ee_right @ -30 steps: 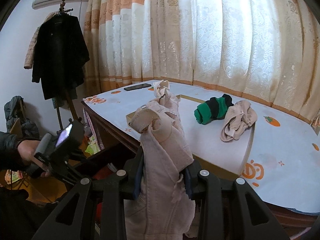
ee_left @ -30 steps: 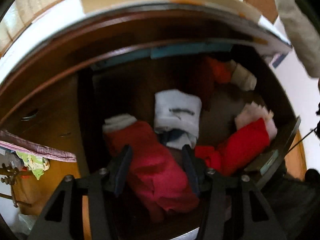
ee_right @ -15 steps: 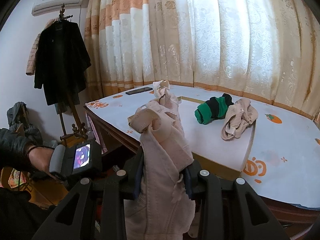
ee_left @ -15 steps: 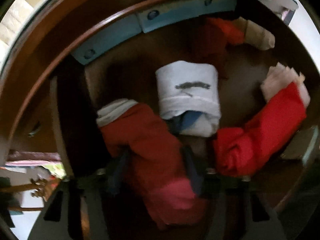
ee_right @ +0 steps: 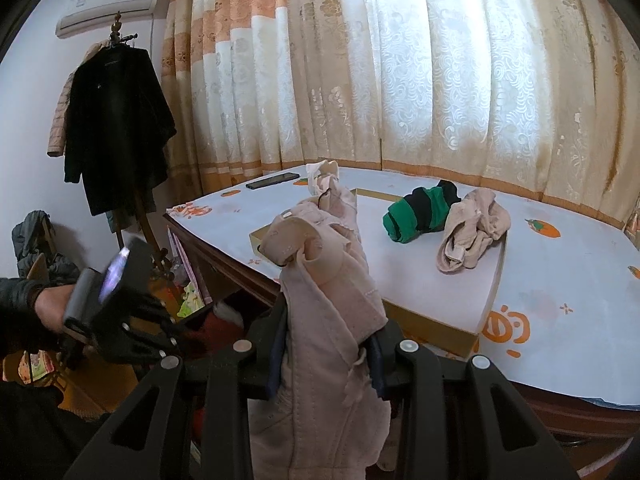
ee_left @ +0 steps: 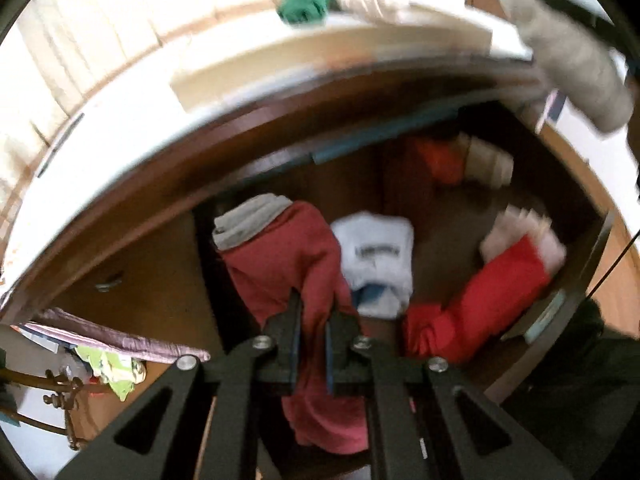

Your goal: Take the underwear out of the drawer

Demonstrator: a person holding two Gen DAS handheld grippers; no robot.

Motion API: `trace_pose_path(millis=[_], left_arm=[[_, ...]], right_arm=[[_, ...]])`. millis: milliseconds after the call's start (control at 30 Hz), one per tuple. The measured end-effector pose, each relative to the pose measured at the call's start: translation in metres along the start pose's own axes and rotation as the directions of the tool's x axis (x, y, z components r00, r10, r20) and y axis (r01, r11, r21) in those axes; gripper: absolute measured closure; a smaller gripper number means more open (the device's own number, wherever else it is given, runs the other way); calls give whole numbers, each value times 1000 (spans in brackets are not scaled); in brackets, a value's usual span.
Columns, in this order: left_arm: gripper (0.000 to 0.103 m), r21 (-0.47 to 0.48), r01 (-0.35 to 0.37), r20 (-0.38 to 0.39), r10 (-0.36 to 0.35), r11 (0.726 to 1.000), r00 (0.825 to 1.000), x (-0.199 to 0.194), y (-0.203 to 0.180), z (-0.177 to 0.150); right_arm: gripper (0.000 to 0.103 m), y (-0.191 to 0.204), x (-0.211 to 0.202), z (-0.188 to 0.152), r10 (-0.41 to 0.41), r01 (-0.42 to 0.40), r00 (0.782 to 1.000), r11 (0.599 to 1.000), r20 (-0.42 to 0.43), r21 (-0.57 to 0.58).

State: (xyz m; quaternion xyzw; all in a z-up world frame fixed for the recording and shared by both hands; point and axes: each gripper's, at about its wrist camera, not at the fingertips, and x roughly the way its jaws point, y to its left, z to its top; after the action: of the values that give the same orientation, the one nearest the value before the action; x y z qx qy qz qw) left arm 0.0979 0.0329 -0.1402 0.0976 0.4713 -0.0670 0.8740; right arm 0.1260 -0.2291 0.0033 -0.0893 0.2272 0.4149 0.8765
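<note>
In the left wrist view the open wooden drawer [ee_left: 436, 216] holds several folded garments. My left gripper [ee_left: 314, 320] is shut on a dark red garment with a grey band [ee_left: 288, 264] and holds it lifted above the drawer. Beside it lie a white folded piece [ee_left: 378, 256], a bright red piece [ee_left: 480, 304] and a red and cream pair [ee_left: 464, 160] at the back. In the right wrist view my right gripper [ee_right: 326, 344] is shut on a beige bra [ee_right: 328, 304], held up in front of the table [ee_right: 560, 280].
On the table a flat box lid [ee_right: 420, 264] carries a green and black roll [ee_right: 420, 212] and a beige garment [ee_right: 472, 232]. A phone [ee_right: 272, 181] lies at the far edge. A coat rack [ee_right: 116, 128] stands left. The left gripper [ee_right: 120, 332] shows low left.
My left gripper went down around the dark red garment, shut on it and pulled back up with it. The right gripper has held the bra still.
</note>
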Motion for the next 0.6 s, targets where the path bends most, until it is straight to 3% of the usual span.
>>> trace_pose_path(millis=[233,600], left_arm=[[97,-35,-34,160,39,999,986,-31,27,26],[97,-28,-82,283,86,996,955,-52,42,82]], right_arm=[[67,3,3,12,2,-2,1000,1000,13,2],[67,-2,18,51,-1,0,1000,1000,27,19]])
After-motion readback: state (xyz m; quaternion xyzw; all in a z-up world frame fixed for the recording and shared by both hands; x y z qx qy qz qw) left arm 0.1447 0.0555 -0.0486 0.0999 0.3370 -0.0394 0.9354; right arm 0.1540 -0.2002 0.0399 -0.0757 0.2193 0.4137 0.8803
